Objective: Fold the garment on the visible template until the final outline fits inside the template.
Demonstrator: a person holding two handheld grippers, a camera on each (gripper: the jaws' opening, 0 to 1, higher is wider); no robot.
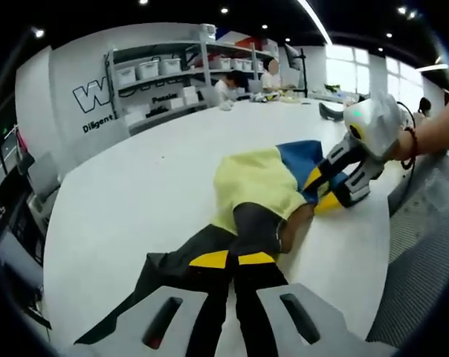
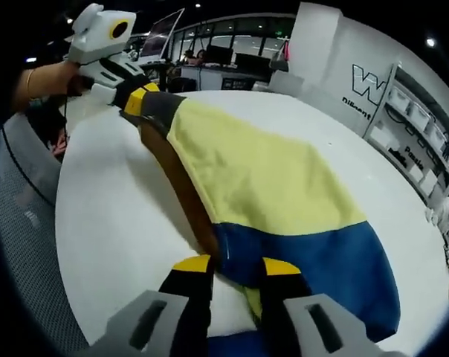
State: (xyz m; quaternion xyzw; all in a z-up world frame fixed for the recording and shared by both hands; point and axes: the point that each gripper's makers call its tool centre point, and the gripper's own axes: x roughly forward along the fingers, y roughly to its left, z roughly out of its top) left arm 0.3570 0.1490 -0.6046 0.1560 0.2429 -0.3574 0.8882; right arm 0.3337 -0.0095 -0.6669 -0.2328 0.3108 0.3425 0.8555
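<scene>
The garment point(image 1: 258, 178) is a pale yellow, blue and dark grey piece lying stretched across the white table point(image 1: 135, 201). My left gripper point(image 1: 233, 259) is shut on its dark grey end, with the cloth pinched between the yellow-tipped jaws. In the right gripper view the garment point(image 2: 262, 178) runs from the left gripper point(image 2: 146, 100) at the top left down to my right gripper point(image 2: 236, 265). That gripper's jaws hold the blue end, narrowly apart with fabric bunched between them. The right gripper point(image 1: 321, 190) also shows at the blue end in the left gripper view.
Shelves with white bins point(image 1: 165, 74) stand beyond the table's far side. A grey textured surface point(image 1: 425, 245) borders the table point(image 2: 120, 223) on the person's side. A hand point(image 2: 46, 78) holds the left gripper. Bare tabletop lies on both sides of the garment.
</scene>
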